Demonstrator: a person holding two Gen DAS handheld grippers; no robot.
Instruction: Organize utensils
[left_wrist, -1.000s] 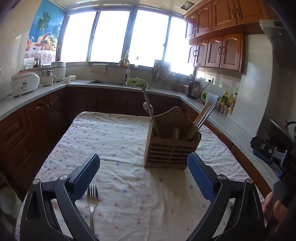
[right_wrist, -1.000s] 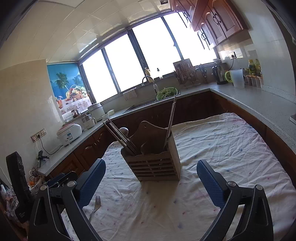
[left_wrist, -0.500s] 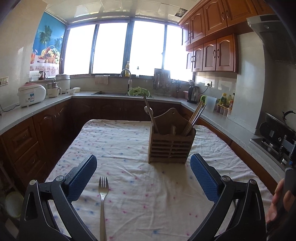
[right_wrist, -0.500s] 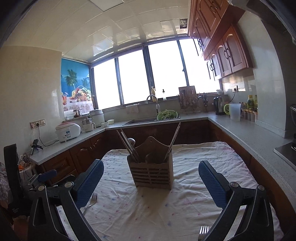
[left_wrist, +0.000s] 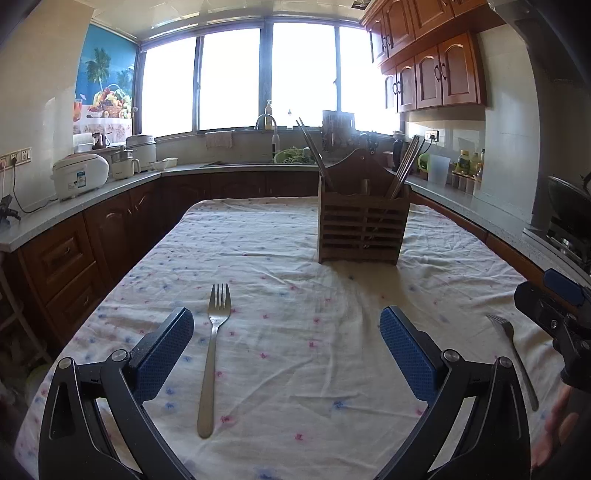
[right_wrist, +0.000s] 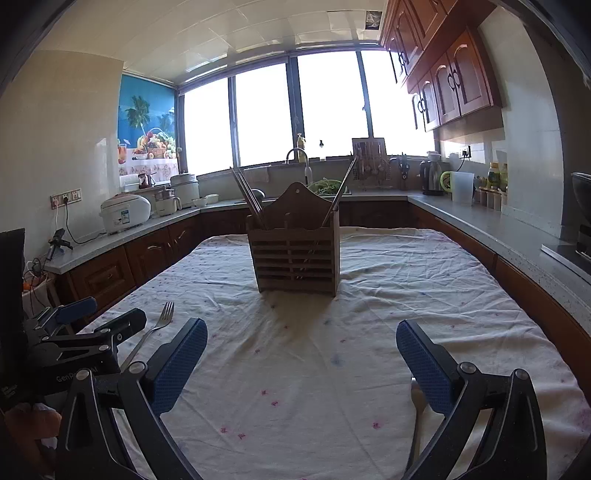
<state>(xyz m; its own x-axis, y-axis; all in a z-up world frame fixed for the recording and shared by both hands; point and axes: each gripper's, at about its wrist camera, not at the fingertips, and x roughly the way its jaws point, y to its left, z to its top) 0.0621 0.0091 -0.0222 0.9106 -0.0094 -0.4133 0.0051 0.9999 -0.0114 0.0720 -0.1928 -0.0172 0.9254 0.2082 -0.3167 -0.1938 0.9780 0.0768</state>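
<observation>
A wooden utensil holder (left_wrist: 364, 230) stands mid-table with chopsticks and a spoon in it; the right wrist view shows it too (right_wrist: 297, 258). One steel fork (left_wrist: 212, 354) lies on the cloth just inside my left gripper's left finger, tines pointing away. My left gripper (left_wrist: 286, 321) is open and holds nothing. A second fork (left_wrist: 511, 354) lies at the right of the table. In the right wrist view only its handle (right_wrist: 415, 424) shows, below the right finger. My right gripper (right_wrist: 302, 332) is open and empty.
A white cloth with small flower prints (left_wrist: 295, 280) covers the table. Dark wood cabinets and grey counters (right_wrist: 480, 218) run round three sides. A rice cooker (left_wrist: 79, 179) sits on the left counter, and a sink with greens is at the back. A hand (left_wrist: 554, 435) holds the right gripper's handle.
Both grippers have drawn back toward the table's near edge and levelled out. The holder now looks farther off, the left fork shows in full, and the second fork has come into view.
</observation>
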